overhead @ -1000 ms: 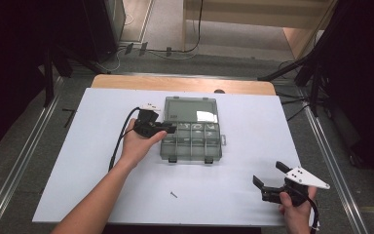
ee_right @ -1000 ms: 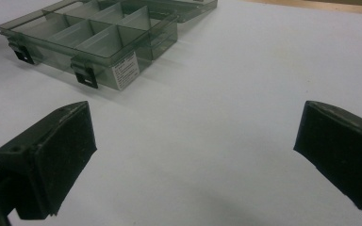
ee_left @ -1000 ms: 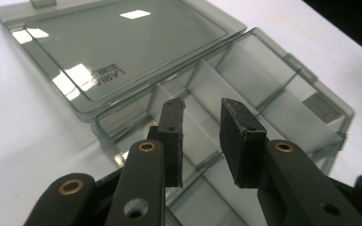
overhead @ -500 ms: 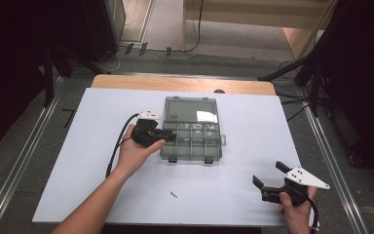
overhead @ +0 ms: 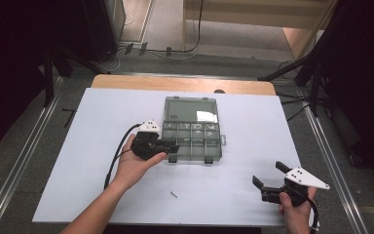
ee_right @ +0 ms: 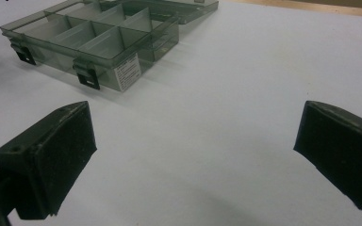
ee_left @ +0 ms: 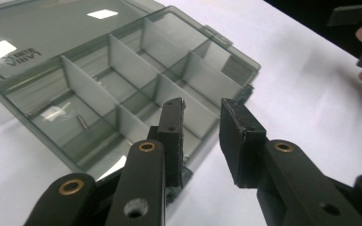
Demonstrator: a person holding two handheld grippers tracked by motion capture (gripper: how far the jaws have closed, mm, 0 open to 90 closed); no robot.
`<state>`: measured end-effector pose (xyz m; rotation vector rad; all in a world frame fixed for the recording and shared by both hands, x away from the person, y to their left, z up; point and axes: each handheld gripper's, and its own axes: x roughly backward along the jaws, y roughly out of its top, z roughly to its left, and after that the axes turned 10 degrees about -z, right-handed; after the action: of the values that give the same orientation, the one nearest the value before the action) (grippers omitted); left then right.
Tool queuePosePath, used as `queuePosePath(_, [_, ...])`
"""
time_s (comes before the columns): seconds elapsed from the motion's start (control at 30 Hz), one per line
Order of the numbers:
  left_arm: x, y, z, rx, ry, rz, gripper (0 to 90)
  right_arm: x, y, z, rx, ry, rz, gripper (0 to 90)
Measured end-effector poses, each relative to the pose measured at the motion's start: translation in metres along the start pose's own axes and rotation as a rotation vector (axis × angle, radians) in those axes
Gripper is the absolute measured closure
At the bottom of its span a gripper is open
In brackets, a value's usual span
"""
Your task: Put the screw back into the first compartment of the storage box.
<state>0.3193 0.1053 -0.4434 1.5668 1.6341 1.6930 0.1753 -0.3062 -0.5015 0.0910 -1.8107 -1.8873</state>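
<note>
Two grippers are out on the white table (overhead: 78, 185), which looks smooth and flat. Between them sits a see-through grey plastic box (overhead: 193, 141) with thin walls inside that cut it into small square rooms. Its lid (overhead: 190, 109) is flipped open and lies flat behind it. Two little dark clips (ee_right: 87, 75) hang on the front wall, and a small white sticker (ee_right: 126, 71) sits on one side wall. One room holds a tiny metal screw (ee_left: 81, 121). Another small screw (overhead: 174, 194) lies on the bare table, near the box's front but apart from it.

The left gripper (overhead: 171, 146) is black and hard, with flat dark pads (ee_left: 238, 136) that look a bit rough. It is at the front left corner of the box. Its jaws stand a small way apart with nothing between them, and the pads hang just over the box's front edge.

The right gripper (overhead: 270, 175) sits well apart from the box, near the table's front right corner. Its jaws are spread wide and hold nothing.
</note>
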Motion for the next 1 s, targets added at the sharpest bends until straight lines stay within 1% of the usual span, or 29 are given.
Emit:
queuePosePath(0.23, [0.004, -0.008, -0.012, -0.003, -0.017, 0.007, 70.4, 0.000, 0.000, 0.000, 0.000, 0.000, -0.001, 0.0])
queuePosePath(0.4, [0.008, -0.014, -0.020, -0.009, -0.023, 0.004, 70.4, 0.000, 0.000, 0.001, 0.000, 0.000, 0.000, 0.0])
queuePosePath(0.5, [0.010, -0.019, -0.024, -0.017, -0.030, 0.010, 70.4, -0.001, 0.000, 0.000, 0.003, 0.005, 0.000, 0.0])
queuePosePath(0.67, [0.012, -0.028, -0.028, -0.017, -0.031, 0.016, 70.4, -0.001, 0.000, 0.001, 0.004, 0.002, 0.002, 0.0])
queuePosePath(0.7, [0.012, -0.030, -0.029, -0.009, -0.035, 0.016, 70.4, -0.001, 0.000, 0.000, 0.007, 0.004, -0.001, 0.0])
queuePosePath(0.83, [0.012, -0.039, -0.032, 0.001, -0.040, 0.022, 70.4, -0.001, 0.000, 0.001, 0.002, 0.002, -0.001, 0.0])
queuePosePath(1.0, [0.012, -0.049, -0.036, 0.001, -0.051, 0.039, 70.4, -0.002, 0.000, 0.002, 0.001, 0.003, 0.004, 0.0])
